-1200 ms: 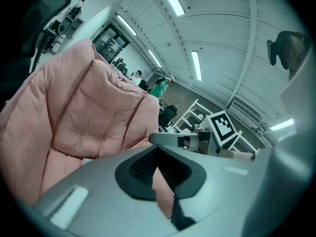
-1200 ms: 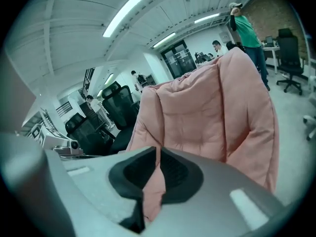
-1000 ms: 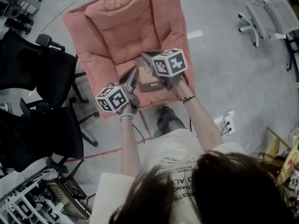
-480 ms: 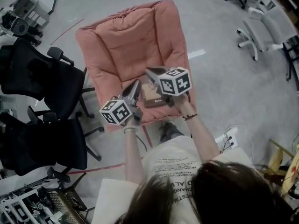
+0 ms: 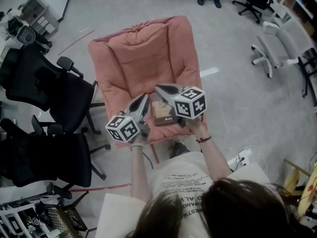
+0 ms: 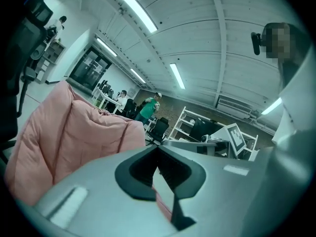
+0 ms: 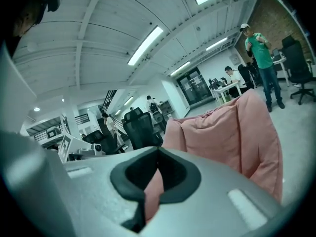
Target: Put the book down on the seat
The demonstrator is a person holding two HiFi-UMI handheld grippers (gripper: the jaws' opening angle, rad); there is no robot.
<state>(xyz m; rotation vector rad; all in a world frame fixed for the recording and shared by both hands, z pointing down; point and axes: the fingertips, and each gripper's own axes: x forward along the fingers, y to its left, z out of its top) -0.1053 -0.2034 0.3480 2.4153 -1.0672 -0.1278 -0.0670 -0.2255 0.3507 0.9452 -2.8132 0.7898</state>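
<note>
Left gripper [image 5: 145,97], right gripper [image 5: 158,88]: both pressed together, empty. The book [image 5: 163,114] lies near the seat [image 5: 143,58] edge at 6 o'clock. A stray brush could tip it off.

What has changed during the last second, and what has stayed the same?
The right gripper drew back slightly toward the person and its jaws closed fully, empty. The book stayed flat on the pink seat; the left gripper stayed shut beside it.
</note>
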